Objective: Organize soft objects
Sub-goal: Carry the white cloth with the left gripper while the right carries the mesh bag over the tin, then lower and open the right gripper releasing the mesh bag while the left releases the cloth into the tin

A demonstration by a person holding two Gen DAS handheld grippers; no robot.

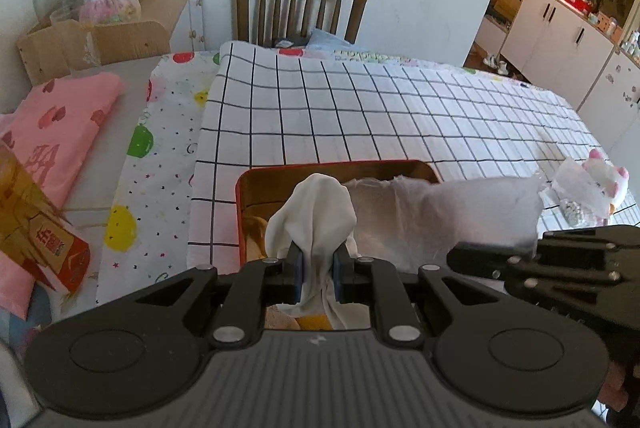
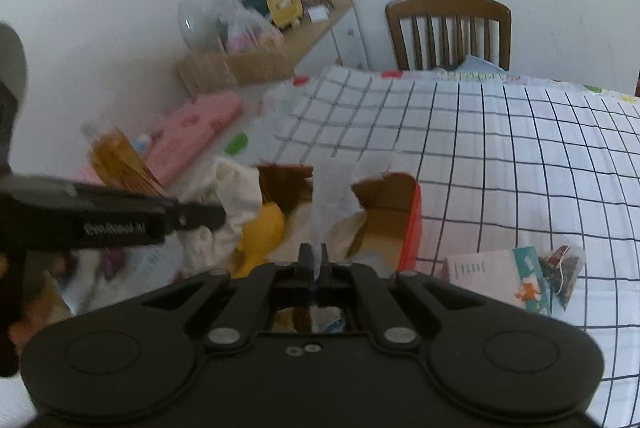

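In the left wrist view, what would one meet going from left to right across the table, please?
Pink folded cloth → dotted sheet → red-rimmed box → clear bag → plush toy.

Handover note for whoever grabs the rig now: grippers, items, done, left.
Left gripper: jaws shut on a white cloth, over the red-rimmed cardboard box.
Right gripper: jaws shut on a thin translucent plastic bag above the same box.
In the box: a yellow soft item, pale fabrics.
On the checked sheet: a white-pink plush toy, a tissue pack, a netted pouch.
Done: unclear. Left: cloth and bag unreleased; plush still out.
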